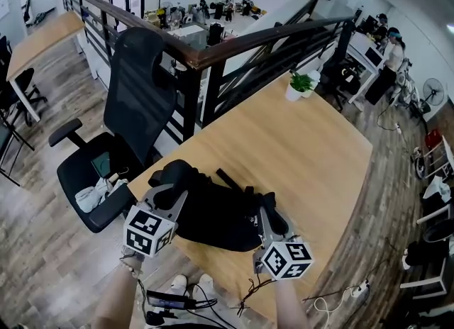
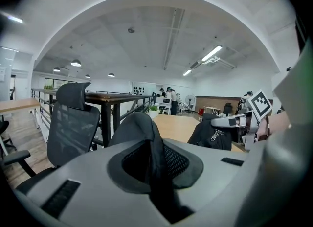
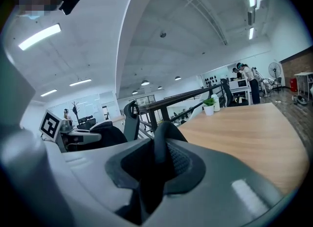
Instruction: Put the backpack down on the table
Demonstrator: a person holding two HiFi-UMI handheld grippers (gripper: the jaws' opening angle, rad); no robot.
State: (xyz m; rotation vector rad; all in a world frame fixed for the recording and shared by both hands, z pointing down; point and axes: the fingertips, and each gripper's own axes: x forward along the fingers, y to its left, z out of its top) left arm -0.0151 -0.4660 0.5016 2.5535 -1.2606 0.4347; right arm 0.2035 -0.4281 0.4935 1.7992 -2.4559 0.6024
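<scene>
A black backpack (image 1: pixel 213 210) lies low over the near edge of the wooden table (image 1: pixel 312 143), with its top lump toward the left. My left gripper (image 1: pixel 169 198) is shut on a black padded strap (image 2: pixel 152 147) at the bag's left end. My right gripper (image 1: pixel 267 220) is shut on another black strap (image 3: pixel 164 145) at the bag's right end. In the left gripper view the bag's body (image 2: pixel 212 134) shows ahead, with the right gripper (image 2: pixel 239 121) beyond it. The right gripper view shows the bag (image 3: pixel 105 135) and the left gripper (image 3: pixel 78 136) at the left.
A black mesh office chair (image 1: pixel 131 122) stands left of the table, with items on its seat. A dark railing (image 1: pixel 213 54) runs behind the table's far edge. A small potted plant (image 1: pixel 298 86) stands at the far corner. Cables lie on the floor (image 1: pixel 333 299) near me.
</scene>
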